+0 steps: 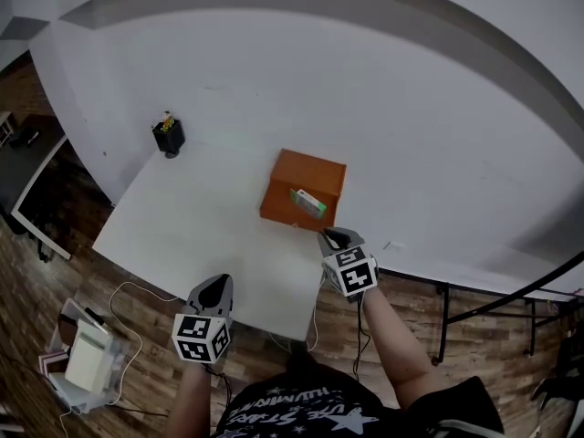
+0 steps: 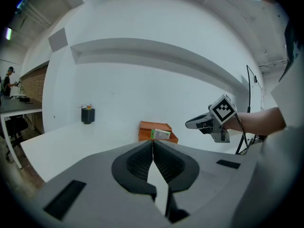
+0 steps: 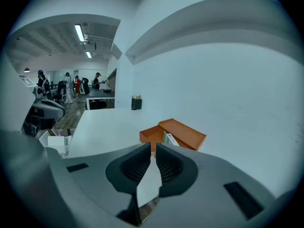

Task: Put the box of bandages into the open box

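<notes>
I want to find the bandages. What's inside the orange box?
A green and white bandage box sits inside the orange box, tilted and poking up above the rim. Its lower end and the bottom of the orange box are hidden, so I can't tell if anything else is in there.

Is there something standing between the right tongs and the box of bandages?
Nothing visible does. Only bare table lies between the right tongs and the box of bandages, which already stands tilted inside the orange open box.

Even soft light, fisheye edges, sharp
</notes>
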`<state>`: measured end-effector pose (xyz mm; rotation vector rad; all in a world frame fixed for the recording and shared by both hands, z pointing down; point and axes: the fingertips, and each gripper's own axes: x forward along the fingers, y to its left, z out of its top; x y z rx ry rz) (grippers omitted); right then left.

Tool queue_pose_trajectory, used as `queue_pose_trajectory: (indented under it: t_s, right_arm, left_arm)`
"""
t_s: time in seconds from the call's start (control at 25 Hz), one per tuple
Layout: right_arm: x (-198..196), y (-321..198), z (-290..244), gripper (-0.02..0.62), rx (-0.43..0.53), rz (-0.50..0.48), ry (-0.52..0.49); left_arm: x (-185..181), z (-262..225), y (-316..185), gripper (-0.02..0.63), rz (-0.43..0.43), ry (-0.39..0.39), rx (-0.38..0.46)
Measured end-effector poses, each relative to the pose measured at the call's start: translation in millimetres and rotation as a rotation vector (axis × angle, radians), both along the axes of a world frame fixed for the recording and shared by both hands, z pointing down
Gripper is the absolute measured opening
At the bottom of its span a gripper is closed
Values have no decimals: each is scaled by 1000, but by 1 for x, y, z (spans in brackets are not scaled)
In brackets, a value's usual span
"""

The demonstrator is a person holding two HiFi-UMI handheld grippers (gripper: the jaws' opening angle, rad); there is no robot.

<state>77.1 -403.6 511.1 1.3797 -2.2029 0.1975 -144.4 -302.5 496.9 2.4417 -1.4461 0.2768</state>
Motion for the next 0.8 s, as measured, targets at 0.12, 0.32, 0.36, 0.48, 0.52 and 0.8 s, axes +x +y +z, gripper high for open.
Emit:
queue_pose_trajectory:
  t_s: [0.12, 0.32, 0.36, 0.48, 0.52, 0.8]
  right_arm:
    - [-8, 26, -6, 61, 15, 12, -2]
    - [-14, 80, -5, 57, 17, 54, -18]
    - [-16, 92, -4, 55, 14, 59, -22]
    - [-24, 127, -1, 54, 9, 66, -28]
    - [-26, 138, 0, 54, 7, 68, -31]
    - [-42, 211, 5, 52, 4, 91, -58]
  left_arm:
    - [-7, -1, 24, 20, 10, 5, -3]
    - [-17, -1, 70, 20, 32, 9, -3]
    - [-19, -1, 78, 20, 36, 10, -2]
    - [-25, 1, 105, 20, 46, 12, -3]
    - [-27, 3, 114, 20, 48, 13, -6]
    - [-36, 15, 172, 20, 93, 18, -30]
